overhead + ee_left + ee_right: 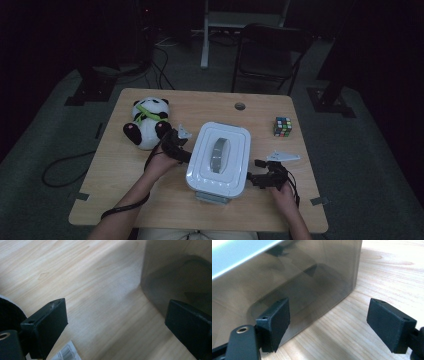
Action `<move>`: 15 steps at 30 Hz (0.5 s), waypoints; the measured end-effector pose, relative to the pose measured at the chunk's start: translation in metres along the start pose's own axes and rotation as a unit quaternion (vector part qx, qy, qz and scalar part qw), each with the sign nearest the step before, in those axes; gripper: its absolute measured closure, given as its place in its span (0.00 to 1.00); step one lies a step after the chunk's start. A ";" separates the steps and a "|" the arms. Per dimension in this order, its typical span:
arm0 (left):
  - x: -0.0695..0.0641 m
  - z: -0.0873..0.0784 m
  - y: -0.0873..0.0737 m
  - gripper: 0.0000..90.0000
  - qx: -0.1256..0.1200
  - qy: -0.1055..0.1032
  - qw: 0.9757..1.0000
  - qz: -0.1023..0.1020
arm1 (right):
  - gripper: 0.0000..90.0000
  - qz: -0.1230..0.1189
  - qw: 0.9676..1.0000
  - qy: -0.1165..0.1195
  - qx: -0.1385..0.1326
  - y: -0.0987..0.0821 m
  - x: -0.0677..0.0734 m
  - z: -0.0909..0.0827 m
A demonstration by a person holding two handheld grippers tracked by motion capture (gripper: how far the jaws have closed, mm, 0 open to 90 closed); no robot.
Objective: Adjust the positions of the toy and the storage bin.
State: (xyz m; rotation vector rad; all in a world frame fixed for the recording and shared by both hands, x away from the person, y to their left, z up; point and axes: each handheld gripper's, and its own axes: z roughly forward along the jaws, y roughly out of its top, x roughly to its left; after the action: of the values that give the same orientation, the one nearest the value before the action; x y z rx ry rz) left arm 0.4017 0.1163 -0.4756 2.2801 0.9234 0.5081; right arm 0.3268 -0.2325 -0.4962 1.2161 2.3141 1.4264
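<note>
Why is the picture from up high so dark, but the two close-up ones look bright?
High view: dim all over, the room behind nearly black, the white box palest. Left gripper view: bright wooden table, box wall shadowy. Right gripper view: bright, the box's see-through wall looks murky with dark reflections.

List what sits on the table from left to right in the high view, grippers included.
Panda plush → left gripper → white lidded box → right gripper → Rubik's cube.
</note>
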 end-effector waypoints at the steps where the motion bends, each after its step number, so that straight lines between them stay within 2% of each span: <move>1: -0.001 -0.002 -0.002 0.05 0.002 -0.001 1.000 0.004 | 0.16 -0.002 1.000 -0.005 -0.001 0.001 -0.001 0.000; 4: -0.002 -0.006 -0.006 0.05 0.000 -0.007 1.000 0.003 | 0.16 -0.011 1.000 -0.025 -0.004 0.006 -0.006 -0.002; 7: -0.003 -0.009 -0.011 0.05 0.001 -0.016 1.000 0.002 | 0.16 -0.008 1.000 -0.028 -0.009 0.007 -0.010 -0.003; 10: -0.004 -0.013 -0.018 0.05 0.005 -0.015 1.000 0.007 | 0.15 -0.005 0.998 -0.055 -0.019 0.010 -0.016 -0.004; 13: -0.003 -0.017 -0.027 0.06 0.008 -0.015 1.000 0.006 | 0.15 0.016 0.996 -0.076 -0.032 0.014 -0.023 -0.009; 15: -0.001 -0.021 -0.033 0.05 0.007 -0.019 1.000 0.001 | 0.14 0.039 0.995 -0.083 -0.048 0.015 -0.029 -0.012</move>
State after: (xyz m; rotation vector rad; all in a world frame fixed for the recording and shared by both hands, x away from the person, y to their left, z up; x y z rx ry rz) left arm 0.3732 0.1429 -0.4823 2.2949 0.9089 0.4590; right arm 0.3483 -0.2580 -0.4850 1.3560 2.0852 1.3868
